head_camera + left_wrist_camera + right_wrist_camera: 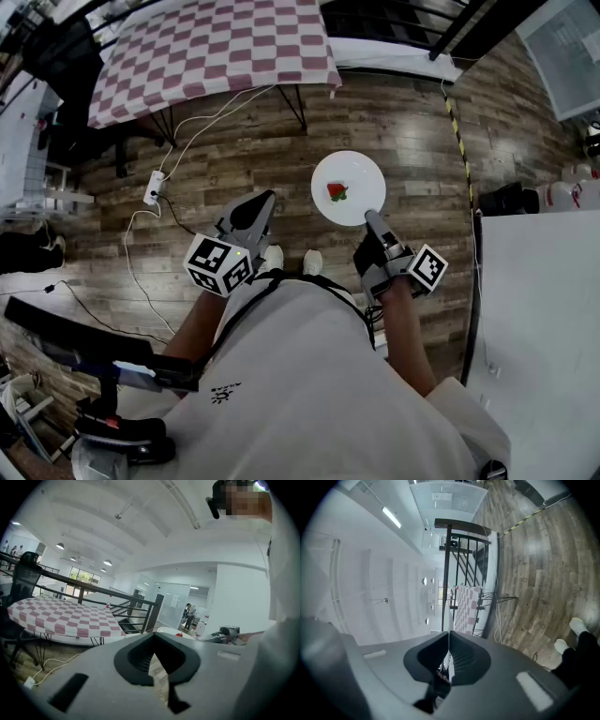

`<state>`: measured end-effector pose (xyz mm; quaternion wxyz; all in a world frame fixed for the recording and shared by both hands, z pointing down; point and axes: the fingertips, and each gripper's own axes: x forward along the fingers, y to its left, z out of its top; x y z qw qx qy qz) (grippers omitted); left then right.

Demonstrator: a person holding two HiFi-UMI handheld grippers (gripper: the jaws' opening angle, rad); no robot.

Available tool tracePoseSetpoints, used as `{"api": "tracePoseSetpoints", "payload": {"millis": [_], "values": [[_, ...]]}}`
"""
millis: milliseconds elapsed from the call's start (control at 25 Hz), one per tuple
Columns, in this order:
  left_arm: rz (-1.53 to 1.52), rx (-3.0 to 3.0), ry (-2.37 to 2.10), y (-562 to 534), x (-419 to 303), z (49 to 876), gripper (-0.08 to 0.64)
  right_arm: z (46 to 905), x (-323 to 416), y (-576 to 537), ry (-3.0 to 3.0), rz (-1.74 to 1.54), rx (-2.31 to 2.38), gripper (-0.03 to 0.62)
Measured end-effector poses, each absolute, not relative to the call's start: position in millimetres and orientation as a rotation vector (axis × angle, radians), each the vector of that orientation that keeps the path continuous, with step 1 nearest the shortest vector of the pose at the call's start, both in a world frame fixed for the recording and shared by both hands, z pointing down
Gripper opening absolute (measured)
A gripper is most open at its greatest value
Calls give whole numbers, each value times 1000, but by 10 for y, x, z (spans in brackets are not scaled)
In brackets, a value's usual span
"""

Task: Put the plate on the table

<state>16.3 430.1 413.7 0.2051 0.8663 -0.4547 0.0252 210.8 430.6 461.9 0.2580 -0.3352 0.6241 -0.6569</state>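
My right gripper (372, 219) has its jaws clenched on the plate (358, 173) rim, I judge to carry it level to the checked counter (216, 47); the left gripper (262, 204) has its jaws closed, empty.

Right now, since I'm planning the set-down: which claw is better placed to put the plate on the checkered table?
Right. The right claw grips the white plate by its rim; the left claw is shut on nothing. The checkered table lies ahead.
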Motion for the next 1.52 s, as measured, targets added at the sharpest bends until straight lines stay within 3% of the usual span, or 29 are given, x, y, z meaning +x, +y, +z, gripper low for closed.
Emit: {"api": "tracePoseSetpoints", "payload": {"millis": [760,1520], "values": [[61,2420,-1259,4287,-78,4139,2,4572,1881,4291,1682,-1765,-896,15],[53,2435,-1253,4301,-786,4212,2,4586,1207,4323,1672,-1741,-889,15]]}}
